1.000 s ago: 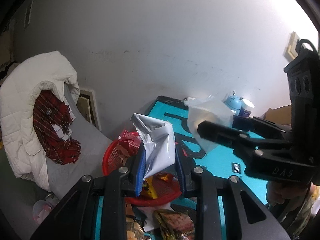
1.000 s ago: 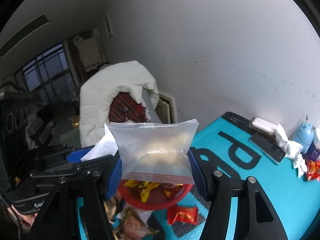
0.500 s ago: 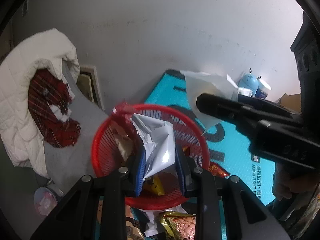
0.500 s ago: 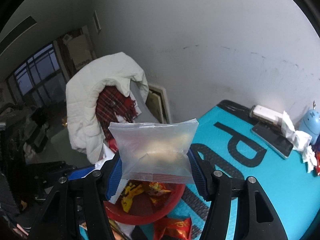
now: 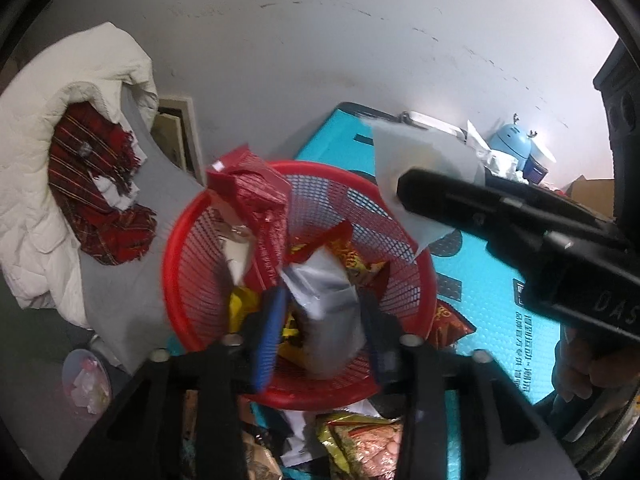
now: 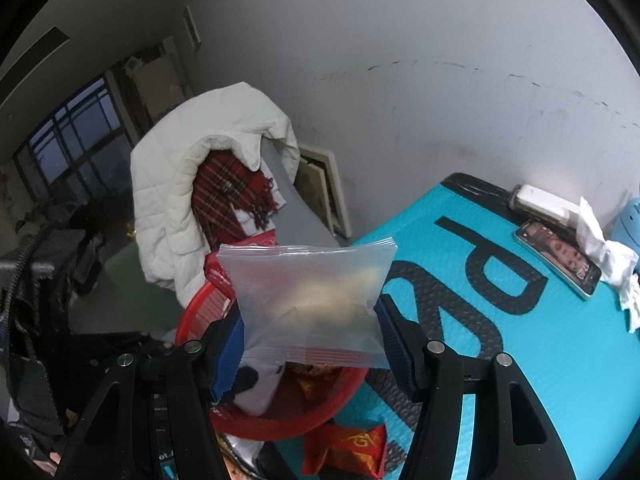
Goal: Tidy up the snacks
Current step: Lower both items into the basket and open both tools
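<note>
left gripper (image 5: 320, 320) just opening, silver packet (image 5: 324, 300) between | right gripper (image 6: 308, 332) holding clear bag (image 6: 308, 292) | red basket (image 5: 192, 264) below

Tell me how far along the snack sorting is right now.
Partly done. Several packets already lie in the red basket. In hand: the left claw has just been opening, with the silver packet between its pads over the basket; the right claw holds a clear zip bag above it. Left: that bag, plus loose packets on the teal mat, like the red one.
</note>
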